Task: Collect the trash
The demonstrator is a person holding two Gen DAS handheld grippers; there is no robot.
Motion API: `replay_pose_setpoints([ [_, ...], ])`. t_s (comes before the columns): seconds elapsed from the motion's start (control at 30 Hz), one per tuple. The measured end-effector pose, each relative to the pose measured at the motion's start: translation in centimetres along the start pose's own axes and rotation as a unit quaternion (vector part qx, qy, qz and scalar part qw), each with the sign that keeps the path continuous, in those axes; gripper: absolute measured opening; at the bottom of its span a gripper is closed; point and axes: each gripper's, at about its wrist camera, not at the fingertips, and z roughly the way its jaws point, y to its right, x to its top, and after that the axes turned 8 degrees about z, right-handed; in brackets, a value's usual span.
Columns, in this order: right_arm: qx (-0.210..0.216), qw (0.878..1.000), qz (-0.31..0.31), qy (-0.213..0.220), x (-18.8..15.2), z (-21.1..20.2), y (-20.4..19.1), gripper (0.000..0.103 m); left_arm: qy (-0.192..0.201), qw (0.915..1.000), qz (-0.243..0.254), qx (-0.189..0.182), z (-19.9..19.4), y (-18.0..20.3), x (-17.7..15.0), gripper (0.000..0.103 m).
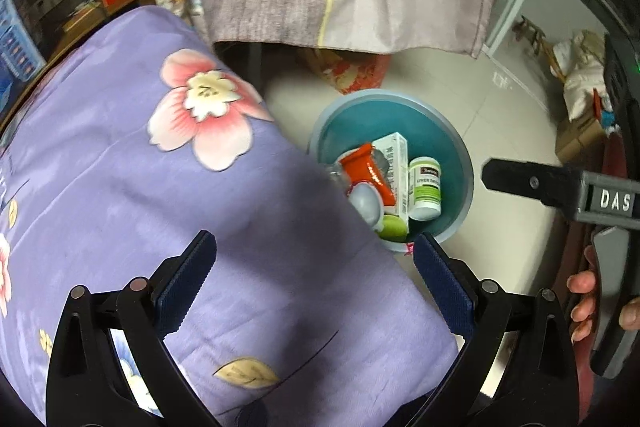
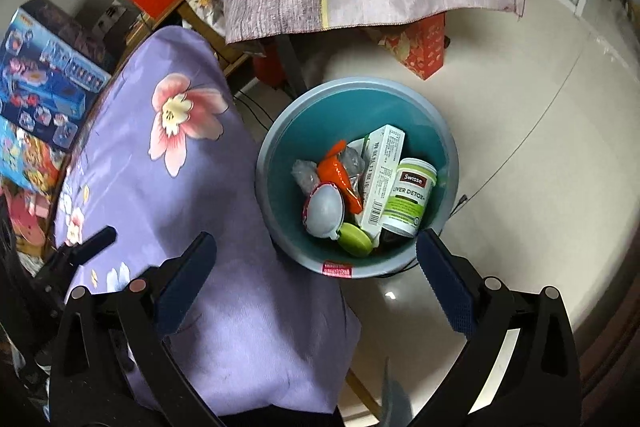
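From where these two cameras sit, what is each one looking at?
Left wrist: on the left gripper, looking down over the purple floral cloth toward the bin; the right gripper and a hand show.
Right wrist: on the right gripper, above the bin; the left gripper's tip shows.
Shared: bin, cloth.

One teal bin point(image 2: 276, 147) holds one white carton point(image 2: 380, 179), one green-labelled supplement bottle point(image 2: 410, 197), one orange wrapper point(image 2: 340, 175), one grey egg-shaped capsule point(image 2: 326, 211), one green round lid point(image 2: 354, 239) and one crumpled clear plastic piece point(image 2: 304, 173).
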Motion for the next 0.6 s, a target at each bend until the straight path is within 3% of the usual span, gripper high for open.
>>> replay_pose_setpoints([
  [0.6,-0.046,0.995,-0.080,0.028,-4.3,-2.9,-2.7,0.096,0.017,0.9978,-0.062,0.017,-3.8,-3.2,-3.9,0.099],
])
